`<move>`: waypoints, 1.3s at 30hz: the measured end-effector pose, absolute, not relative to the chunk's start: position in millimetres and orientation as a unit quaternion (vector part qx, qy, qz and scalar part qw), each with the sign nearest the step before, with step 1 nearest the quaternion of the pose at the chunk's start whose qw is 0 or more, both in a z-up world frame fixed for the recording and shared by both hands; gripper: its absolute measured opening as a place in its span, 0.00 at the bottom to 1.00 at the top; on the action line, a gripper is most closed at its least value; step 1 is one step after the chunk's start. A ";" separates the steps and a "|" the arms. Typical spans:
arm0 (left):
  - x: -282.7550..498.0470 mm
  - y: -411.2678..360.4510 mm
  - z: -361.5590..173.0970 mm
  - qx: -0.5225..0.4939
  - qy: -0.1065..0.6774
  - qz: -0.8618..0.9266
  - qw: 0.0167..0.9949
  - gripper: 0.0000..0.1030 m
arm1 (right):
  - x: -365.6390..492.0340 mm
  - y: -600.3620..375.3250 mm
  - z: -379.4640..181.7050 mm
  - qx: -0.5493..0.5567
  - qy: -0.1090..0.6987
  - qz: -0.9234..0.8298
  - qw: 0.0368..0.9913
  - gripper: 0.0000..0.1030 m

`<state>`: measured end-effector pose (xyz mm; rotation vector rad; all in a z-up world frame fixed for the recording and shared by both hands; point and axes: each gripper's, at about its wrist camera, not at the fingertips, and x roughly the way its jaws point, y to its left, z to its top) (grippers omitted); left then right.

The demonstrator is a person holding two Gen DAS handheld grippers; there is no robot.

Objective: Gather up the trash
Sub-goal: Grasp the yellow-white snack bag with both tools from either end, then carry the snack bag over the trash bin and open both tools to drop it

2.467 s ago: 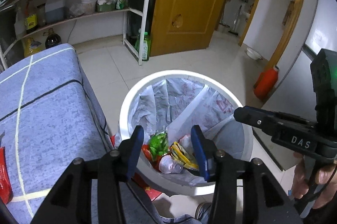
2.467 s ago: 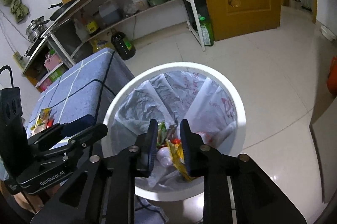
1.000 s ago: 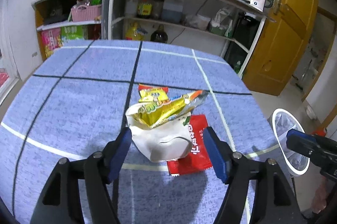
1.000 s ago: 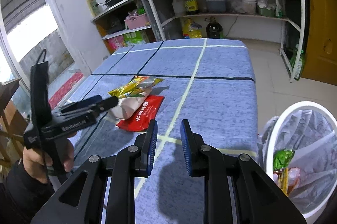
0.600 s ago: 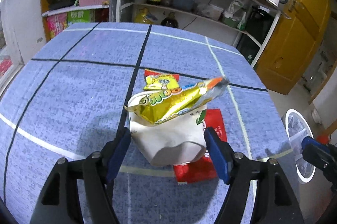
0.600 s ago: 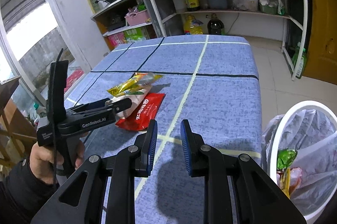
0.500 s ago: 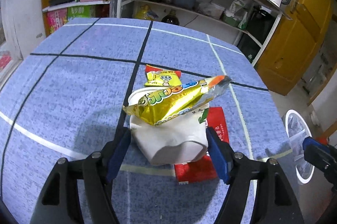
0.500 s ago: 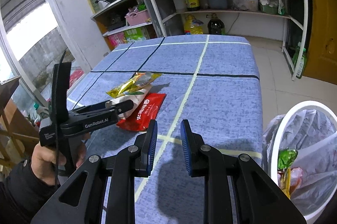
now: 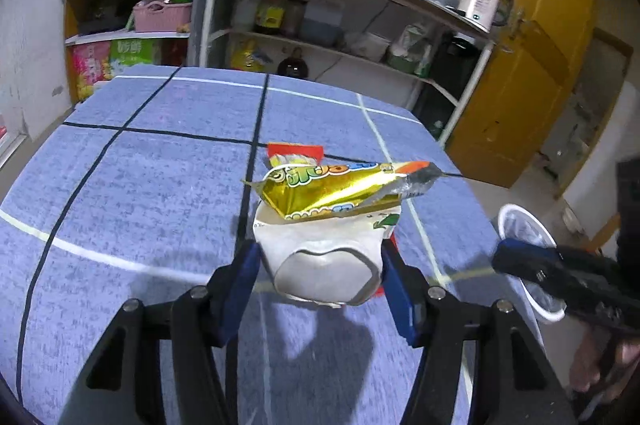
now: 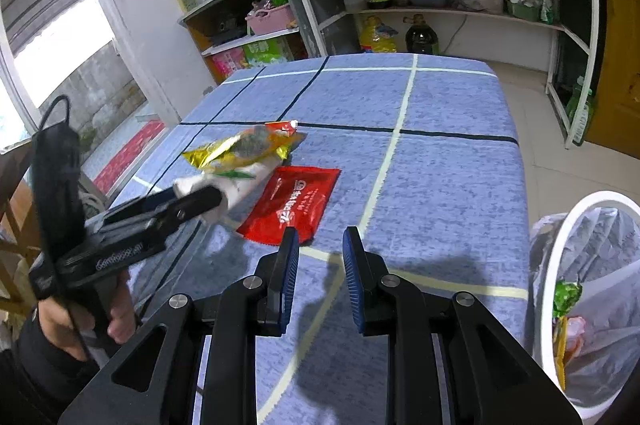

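Pickup step here: the left gripper [image 9: 318, 275] has its jaws closing around a crumpled white plastic bag [image 9: 326, 261] at lower centre of the left wrist view. The blue pads sit right at its sides, looks like contact, so I'd call it gripped. A shiny gold foil snack wrapper [image 9: 332, 191] lies across the top of the bag and could slide off. A flat red sachet [image 10: 294, 203] lies on the blue checked worktop [image 10: 440, 161], partly under the bag.

The right gripper [image 10: 320, 275] hangs over the worktop with jaws parted a little, nothing between them.

Next I'd guess lift gently and carry it over to the white lined trash bin [image 10: 560, 265] at the right edge.

Writing: white Chinese characters on the sachet, cartoon lettering on the gold wrapper, neither readable. Left gripper body maybe says "GenRobot".
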<state>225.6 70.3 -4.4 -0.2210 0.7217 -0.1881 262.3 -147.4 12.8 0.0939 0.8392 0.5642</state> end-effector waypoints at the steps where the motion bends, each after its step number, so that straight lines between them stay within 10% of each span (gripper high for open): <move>1: 222.1 68.9 -3.7 -0.104 0.350 -0.098 0.926 0.60 | 261.4 -145.9 13.5 0.043 0.399 0.276 0.873 0.23; 22: 188.6 20.4 -5.6 0.006 0.348 -0.231 0.909 0.60 | 247.1 -143.2 4.7 -0.030 0.391 0.347 0.852 0.46; 26: 187.3 19.3 -6.4 0.003 0.348 -0.230 0.909 0.60 | 245.2 -143.2 3.2 -0.035 0.396 0.338 0.853 0.21; 39: 192.5 8.9 -1.0 0.004 0.342 -0.215 0.915 0.60 | 241.0 -178.6 21.1 0.015 0.364 0.280 0.888 0.15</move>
